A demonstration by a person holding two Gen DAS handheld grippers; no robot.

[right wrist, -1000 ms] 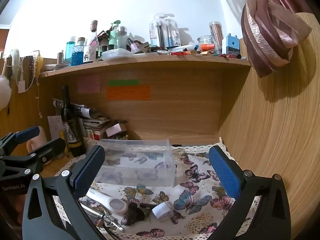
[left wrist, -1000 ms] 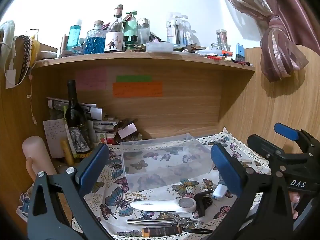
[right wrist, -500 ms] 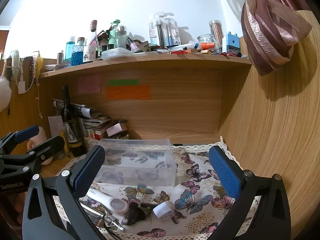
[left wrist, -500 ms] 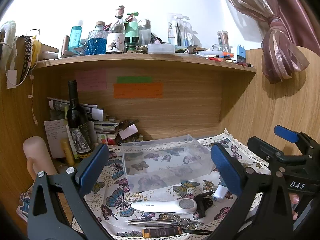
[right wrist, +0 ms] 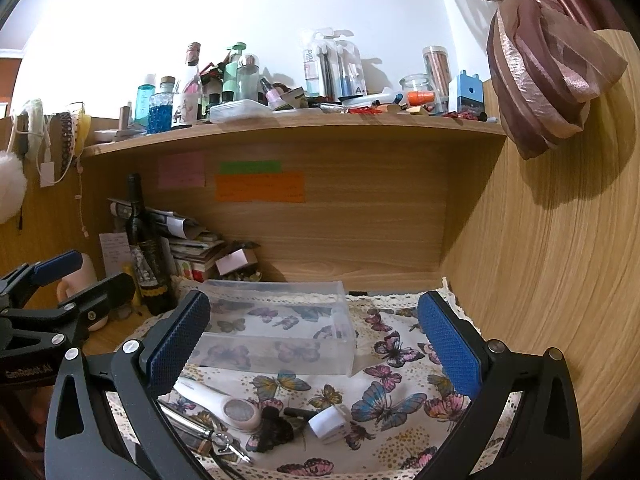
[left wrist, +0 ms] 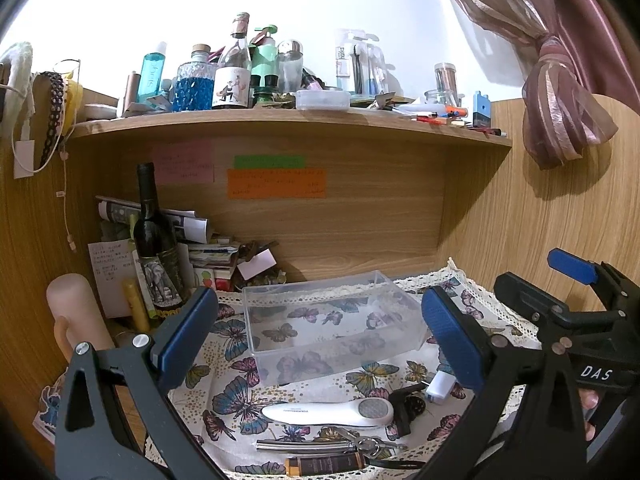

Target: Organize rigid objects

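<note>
A clear plastic box (left wrist: 332,322) stands empty on the butterfly cloth (left wrist: 236,364); it also shows in the right wrist view (right wrist: 276,330). In front of it lie a white handled foot file (left wrist: 326,414), a metal tool with keys (left wrist: 320,445), a brown tube (left wrist: 324,465), a black clip (left wrist: 406,406) and a small white cap (left wrist: 438,386). The right wrist view shows the file (right wrist: 222,402), the clip (right wrist: 276,426) and the cap (right wrist: 328,422). My left gripper (left wrist: 320,340) is open and empty above these items. My right gripper (right wrist: 312,344) is open and empty, to the right of the left one.
A dark wine bottle (left wrist: 154,248), stacked papers and boxes (left wrist: 208,256) and a pink cylinder (left wrist: 76,320) crowd the back left. A wooden shelf (left wrist: 280,118) full of bottles hangs overhead. A wooden wall (right wrist: 560,280) stands on the right, with a curtain (right wrist: 548,76) above.
Both grippers have stayed open and shifted only slightly; the objects on the cloth have not moved.
</note>
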